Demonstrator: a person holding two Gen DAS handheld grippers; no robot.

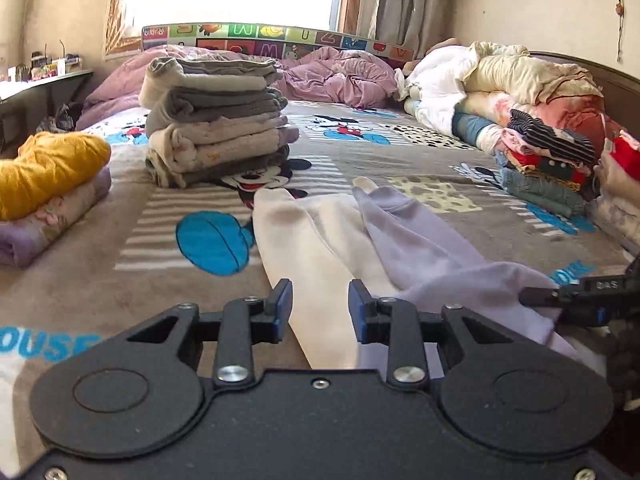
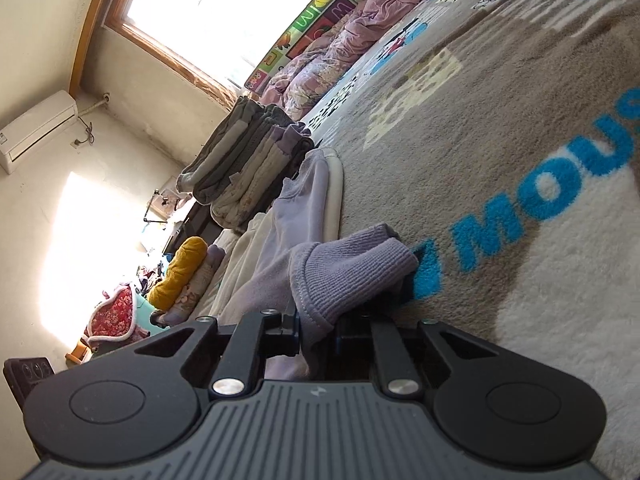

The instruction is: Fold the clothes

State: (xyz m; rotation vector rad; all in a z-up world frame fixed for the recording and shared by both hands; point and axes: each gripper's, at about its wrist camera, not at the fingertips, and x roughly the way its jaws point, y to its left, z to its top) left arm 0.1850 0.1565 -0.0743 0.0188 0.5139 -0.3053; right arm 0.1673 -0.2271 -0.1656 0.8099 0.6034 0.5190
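A pale garment, lilac outside (image 1: 432, 260) and cream inside (image 1: 316, 240), lies stretched on the Mickey Mouse blanket (image 1: 168, 216). My left gripper (image 1: 320, 306) is open and empty, low over the cream part near its front end. My right gripper (image 2: 316, 326) is shut on the garment's lilac ribbed waistband (image 2: 352, 264), at the blanket's surface. The right gripper also shows at the right edge of the left wrist view (image 1: 536, 298), pinching the lilac cloth.
A tall stack of folded grey and beige clothes (image 1: 216, 120) stands behind the garment. A yellow and lilac folded pile (image 1: 44, 192) lies at left. Colourful folded clothes (image 1: 548, 164) and bedding (image 1: 500, 80) fill the right. A pink quilt (image 1: 332, 76) lies at the back.
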